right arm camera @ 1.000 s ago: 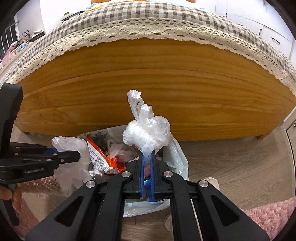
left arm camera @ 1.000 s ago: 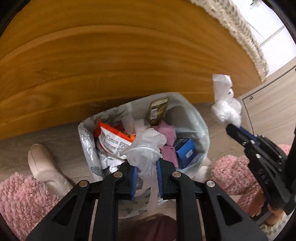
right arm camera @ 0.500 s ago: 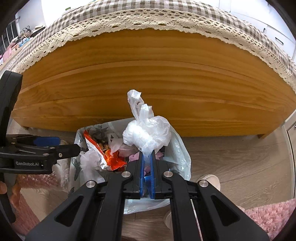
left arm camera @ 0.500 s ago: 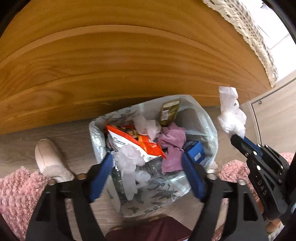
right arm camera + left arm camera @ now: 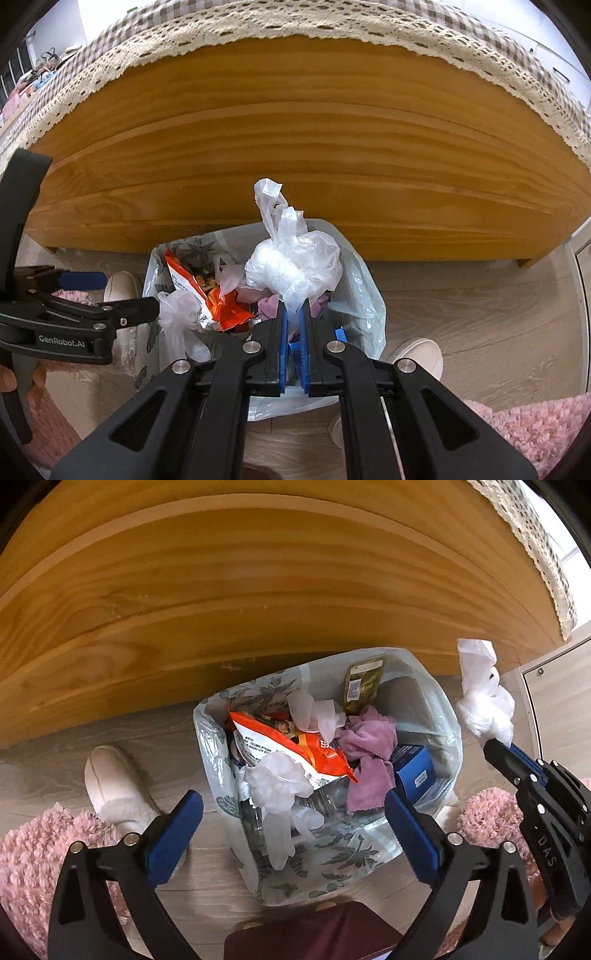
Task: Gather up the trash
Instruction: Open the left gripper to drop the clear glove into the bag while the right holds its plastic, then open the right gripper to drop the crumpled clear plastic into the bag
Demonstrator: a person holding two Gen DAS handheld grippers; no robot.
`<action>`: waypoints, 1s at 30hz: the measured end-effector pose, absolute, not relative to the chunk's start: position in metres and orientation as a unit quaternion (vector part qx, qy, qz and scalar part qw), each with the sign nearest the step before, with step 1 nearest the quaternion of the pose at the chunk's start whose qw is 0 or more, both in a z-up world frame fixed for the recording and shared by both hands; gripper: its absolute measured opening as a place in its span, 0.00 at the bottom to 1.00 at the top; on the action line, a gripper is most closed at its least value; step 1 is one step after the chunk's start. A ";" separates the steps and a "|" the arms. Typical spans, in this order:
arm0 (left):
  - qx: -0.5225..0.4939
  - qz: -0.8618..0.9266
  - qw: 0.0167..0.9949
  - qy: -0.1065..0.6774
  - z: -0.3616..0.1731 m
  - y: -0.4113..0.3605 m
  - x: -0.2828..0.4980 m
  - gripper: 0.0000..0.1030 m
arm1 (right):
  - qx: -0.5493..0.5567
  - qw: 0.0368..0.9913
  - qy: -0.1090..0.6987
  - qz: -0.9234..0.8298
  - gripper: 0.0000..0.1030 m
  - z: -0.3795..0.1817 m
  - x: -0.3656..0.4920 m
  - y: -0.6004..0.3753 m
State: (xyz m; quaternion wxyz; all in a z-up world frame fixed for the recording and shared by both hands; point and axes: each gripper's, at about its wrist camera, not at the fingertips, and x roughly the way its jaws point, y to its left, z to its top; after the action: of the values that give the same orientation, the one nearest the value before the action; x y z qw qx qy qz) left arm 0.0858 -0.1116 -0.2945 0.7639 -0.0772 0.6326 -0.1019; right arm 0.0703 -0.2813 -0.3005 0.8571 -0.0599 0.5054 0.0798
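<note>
One glove (image 5: pixel 280 794), clear plastic, is lying atop the trash bag (image 5: pixel 439 716) after the left claw (image 5: pixel 291 823), jaws just opening wide, is releasing it; right claw (image 5: pixel 293 343) is pinching a knotted plastic wad (image 5: pixel 295 266) above the bag, awaiting drop.

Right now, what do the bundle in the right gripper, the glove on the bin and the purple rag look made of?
Bundle in the right gripper: thin translucent white plastic film, glossy and crinkled, knotted at the top.
Glove: thin milky disposable plastic or vinyl, limp, fingers hanging over the bin bag; exact polymer unclear.
Purple rag: soft matte cloth, likely microfibre or terry, with a fuzzy nap.
</note>
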 end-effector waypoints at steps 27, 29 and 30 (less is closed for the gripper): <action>-0.084 -0.108 0.758 0.638 -0.293 -0.111 0.084 0.93 | -0.073 0.836 0.538 0.080 0.06 -0.321 0.078 -0.275; -0.085 -0.107 0.758 0.638 -0.293 -0.111 0.084 0.93 | -0.071 0.834 0.541 0.081 0.08 -0.322 0.079 -0.275; -0.085 -0.106 0.758 0.638 -0.294 -0.111 0.084 0.93 | -0.071 0.833 0.543 0.080 0.15 -0.323 0.079 -0.275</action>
State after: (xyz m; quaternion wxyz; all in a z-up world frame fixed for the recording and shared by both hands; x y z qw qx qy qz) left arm 0.0844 -0.1107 -0.2937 0.7578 -0.0853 0.6381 -0.1062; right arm 0.0793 -0.2749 -0.3233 0.8326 -0.0711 0.5433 0.0803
